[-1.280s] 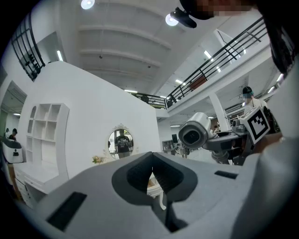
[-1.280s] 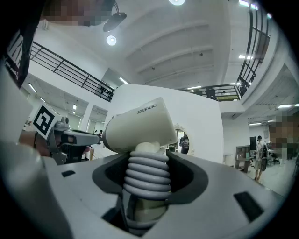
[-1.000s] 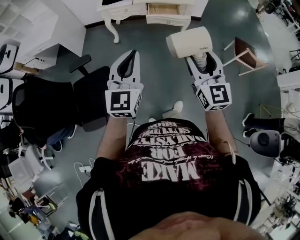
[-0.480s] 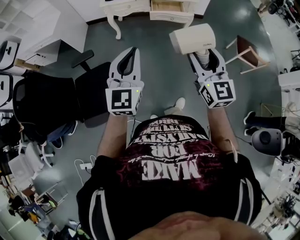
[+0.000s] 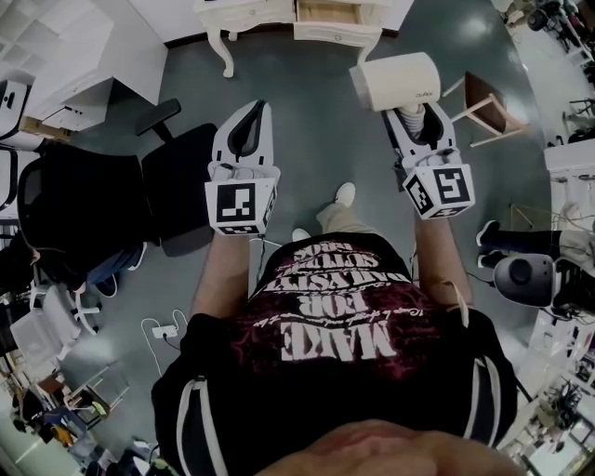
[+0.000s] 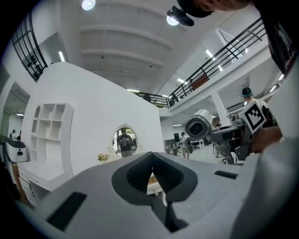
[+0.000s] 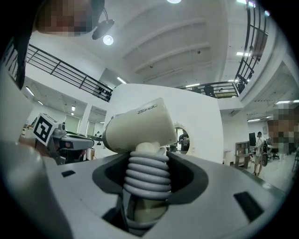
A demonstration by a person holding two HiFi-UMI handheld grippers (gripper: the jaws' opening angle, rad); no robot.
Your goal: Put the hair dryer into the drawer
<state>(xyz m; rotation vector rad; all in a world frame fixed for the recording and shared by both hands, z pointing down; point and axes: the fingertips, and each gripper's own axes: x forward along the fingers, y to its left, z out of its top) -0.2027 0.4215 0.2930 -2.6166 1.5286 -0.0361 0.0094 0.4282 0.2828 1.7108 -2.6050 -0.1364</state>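
A cream hair dryer (image 5: 400,82) is held out over the grey floor, its ribbed grey handle clamped in my right gripper (image 5: 416,119), which is shut on it. In the right gripper view the dryer's barrel (image 7: 140,127) lies across the top of the jaws, with the ribbed handle (image 7: 147,173) between them. My left gripper (image 5: 245,128) stays level at the left, shut and holding nothing; its jaws meet in the left gripper view (image 6: 153,161). That view also catches the hair dryer (image 6: 200,125) off to the right. The open wooden drawer (image 5: 327,13) of a white dressing table (image 5: 232,17) is straight ahead.
A black office chair (image 5: 88,200) stands close on the left, with white shelving (image 5: 70,51) behind it. A small wooden stool (image 5: 483,100) stands right of the dryer. The person's shoe (image 5: 345,193) steps on the grey floor. An oval mirror (image 6: 124,141) hangs above the table.
The right gripper has carried the hair dryer a little to the right and further ahead. The person has stepped, and the dressing table has slid toward the top edge of the head view.
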